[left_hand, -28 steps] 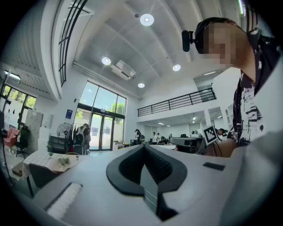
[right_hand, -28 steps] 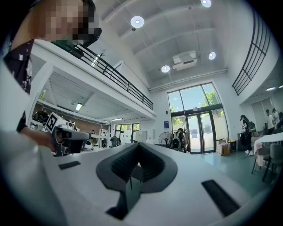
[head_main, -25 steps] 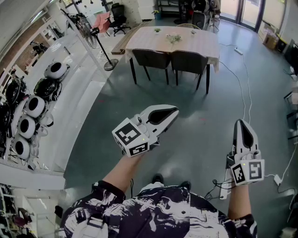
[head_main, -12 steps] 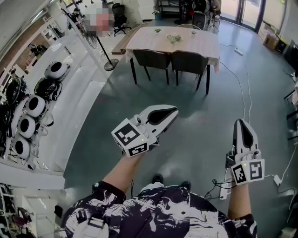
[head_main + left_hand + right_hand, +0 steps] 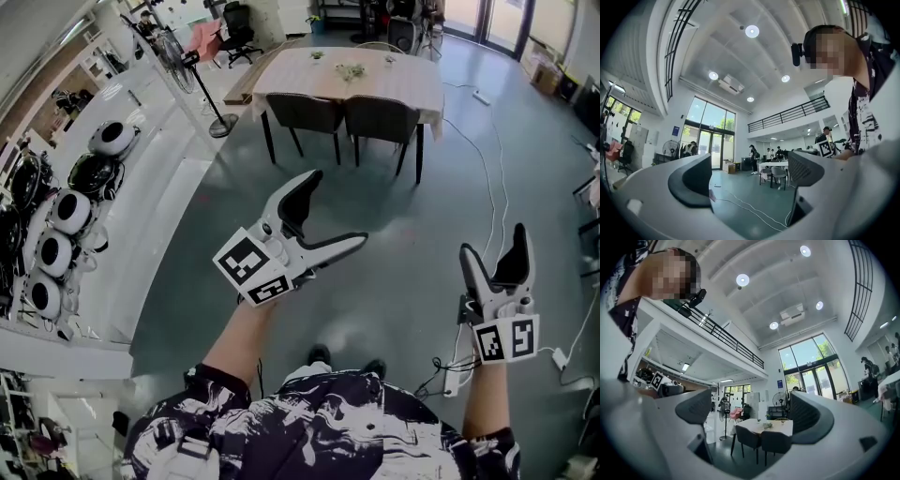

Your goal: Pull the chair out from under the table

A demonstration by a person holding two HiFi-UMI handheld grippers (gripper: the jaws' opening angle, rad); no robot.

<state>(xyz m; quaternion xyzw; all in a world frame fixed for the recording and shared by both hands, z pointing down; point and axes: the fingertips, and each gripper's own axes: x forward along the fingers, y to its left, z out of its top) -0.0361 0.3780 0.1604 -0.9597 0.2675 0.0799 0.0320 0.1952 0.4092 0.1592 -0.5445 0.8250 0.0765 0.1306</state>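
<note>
item 1, left gripper (image 5: 338,208): held out ahead of the person on a bare forearm, marker cube toward the body, tips aimed up the room; jaws opening and standing wide apart; its own view shows only open floor and the distant room between them

item 2, right gripper (image 5: 494,242): at the right of the head view, closer to the body than the left one; jaws opening, spread in a broad v, nothing held; its own view shows the table and both chairs far off between the pads

item 3, table (image 5: 349,80): light wooden top on dark legs, at the far end of the room, well apart from both grippers; a small sprig of greenery near mid-top

item 4, left chair (image 5: 302,112): dark, pushed in under the table's near long edge, back toward the person

item 5, right chair (image 5: 380,120): dark, just beside the first and tucked in the same way; no gripper touches either chair

item 6, floor (image 5: 412,244): grey-green and glossy; cables (image 5: 489,187) trail across it from the table's right end down the right side

item 7, standing fan (image 5: 202,98): pole on a round base, left of the table

item 8, round white units (image 5: 70,214): a row along the left wall

item 9, person (image 5: 319,431): black-and-white patterned shirt at the bottom of the head view
</note>
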